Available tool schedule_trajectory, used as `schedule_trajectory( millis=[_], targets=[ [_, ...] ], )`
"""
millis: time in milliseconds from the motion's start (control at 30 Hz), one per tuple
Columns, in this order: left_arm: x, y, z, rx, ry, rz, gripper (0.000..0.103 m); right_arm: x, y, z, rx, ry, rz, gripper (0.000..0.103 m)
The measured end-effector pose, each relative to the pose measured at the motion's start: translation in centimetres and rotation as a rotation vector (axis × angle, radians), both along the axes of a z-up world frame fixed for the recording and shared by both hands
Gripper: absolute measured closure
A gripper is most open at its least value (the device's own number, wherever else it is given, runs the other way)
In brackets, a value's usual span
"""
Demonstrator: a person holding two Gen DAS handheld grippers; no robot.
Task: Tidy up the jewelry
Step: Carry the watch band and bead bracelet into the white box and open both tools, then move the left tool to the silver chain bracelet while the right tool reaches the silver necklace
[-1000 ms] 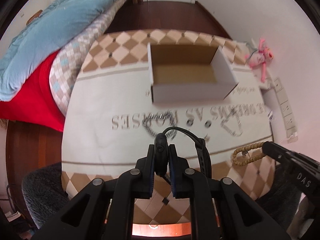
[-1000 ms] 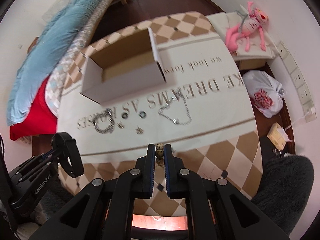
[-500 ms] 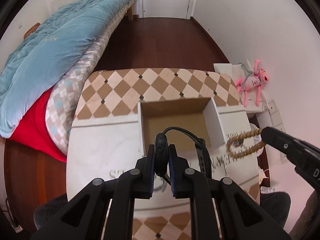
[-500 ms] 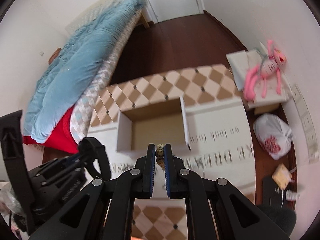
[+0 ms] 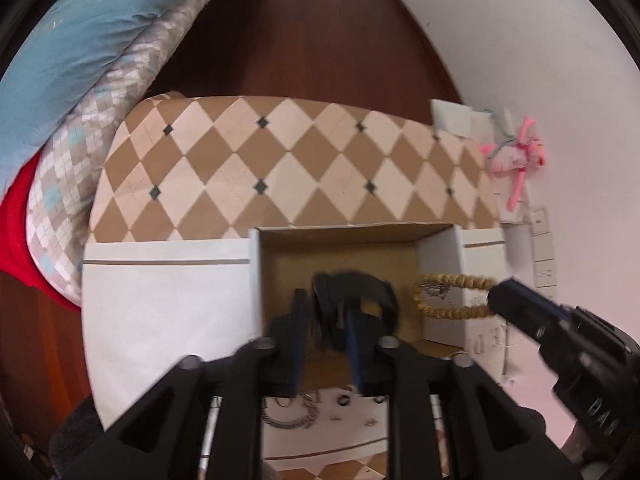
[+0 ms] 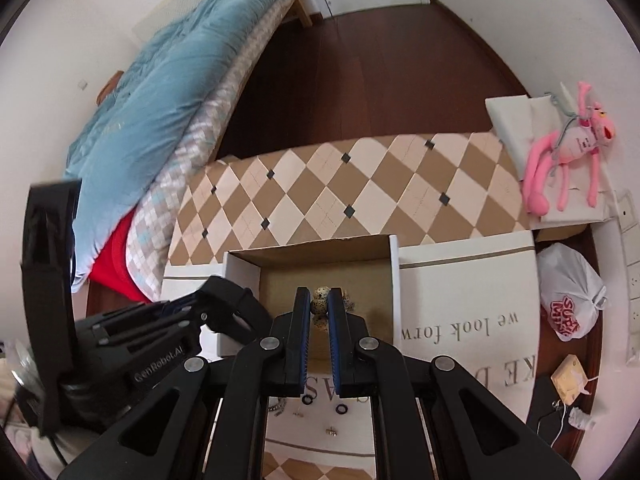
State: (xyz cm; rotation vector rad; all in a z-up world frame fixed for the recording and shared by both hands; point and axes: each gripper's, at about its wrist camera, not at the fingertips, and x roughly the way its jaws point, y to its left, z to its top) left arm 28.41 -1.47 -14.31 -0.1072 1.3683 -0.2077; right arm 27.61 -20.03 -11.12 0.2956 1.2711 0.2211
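Both claws over box (image 6: 394,276) for drop-in: left claw (image 5: 326,328) parted, watch (image 5: 356,292) loose between; right claw (image 6: 320,308) pinching beads (image 6: 321,298).

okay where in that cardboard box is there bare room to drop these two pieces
The box floor looks bare along its far wall and left side. The near middle is crowded: the right gripper holds the beaded bracelet there, beside the left gripper and black watch.

Right gripper (image 6: 320,308) pinches beaded bracelet (image 6: 321,300) over cardboard box (image 6: 394,280).
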Motion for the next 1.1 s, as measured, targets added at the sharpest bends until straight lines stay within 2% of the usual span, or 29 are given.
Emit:
schedule_trajectory(
  millis=[33, 67, 100, 167, 233, 267, 300, 367, 433, 500, 533, 567, 800, 967, 1100],
  targets=[
    [0.3, 0.0, 0.0, 0.007, 0.002, -0.002, 0.041, 0.3, 0.1, -0.4, 0.005, 0.019, 0.009, 0.093],
    [0.4, 0.2, 0.2, 0.008, -0.006, 0.006, 0.031, 0.7, 0.1, -1.1, 0.005, 0.048, 0.014, 0.093],
    [0.4, 0.4, 0.5, 0.014, -0.019, 0.014, 0.027, 0.8, 0.1, -1.3, -0.002, 0.057, 0.009, 0.093],
    [0.5, 0.7, 0.8, 0.032, -0.025, 0.012, 0.025, 0.9, -0.2, -1.7, -0.021, 0.065, 0.007, 0.092],
    [0.3, 1.0, 1.1, 0.056, -0.043, 0.022, 0.011, 0.8, -0.6, -1.7, -0.067, 0.065, -0.007, 0.079],
    [0.2, 1.2, 1.2, 0.060, -0.051, 0.026, 0.009, 0.7, -0.6, -1.7, -0.088, 0.060, -0.007, 0.066],
    [-0.1, 1.4, 1.2, 0.066, -0.058, 0.031, 0.008, 0.5, -0.7, -1.7, -0.112, 0.056, -0.009, 0.055],
    [-0.5, 1.7, 1.1, 0.087, -0.077, 0.039, 0.008, 0.0, -0.7, -1.9, -0.183, 0.045, -0.013, 0.040],
    [-1.0, 2.1, 0.8, 0.109, -0.095, 0.051, 0.007, -0.4, -0.6, -2.1, -0.249, 0.032, -0.011, 0.031],
    [-1.7, 2.3, 0.4, 0.121, -0.116, 0.061, 0.006, -1.0, -0.4, -2.4, -0.312, 0.016, -0.012, 0.010],
    [-2.2, 2.4, 0.1, 0.129, -0.128, 0.067, 0.006, -1.3, -0.2, -2.7, -0.348, 0.008, -0.012, 0.007],
    [-2.5, 2.4, -0.1, 0.136, -0.137, 0.070, 0.006, -1.7, 0.0, -3.0, -0.373, 0.004, -0.010, 0.005],
    [-4.1, 2.3, -1.1, 0.188, -0.145, 0.068, 0.006, -3.3, 0.5, -4.7, -0.384, 0.008, -0.001, 0.005],
    [-5.2, 2.4, -0.8, 0.194, -0.157, 0.074, 0.006, -4.1, 0.5, -4.4, -0.366, -0.002, -0.016, 0.005],
    [-6.3, 2.7, 0.6, 0.202, -0.199, 0.080, 0.006, -5.0, 0.4, -3.1, -0.358, -0.028, -0.041, 0.005]
  ],
)
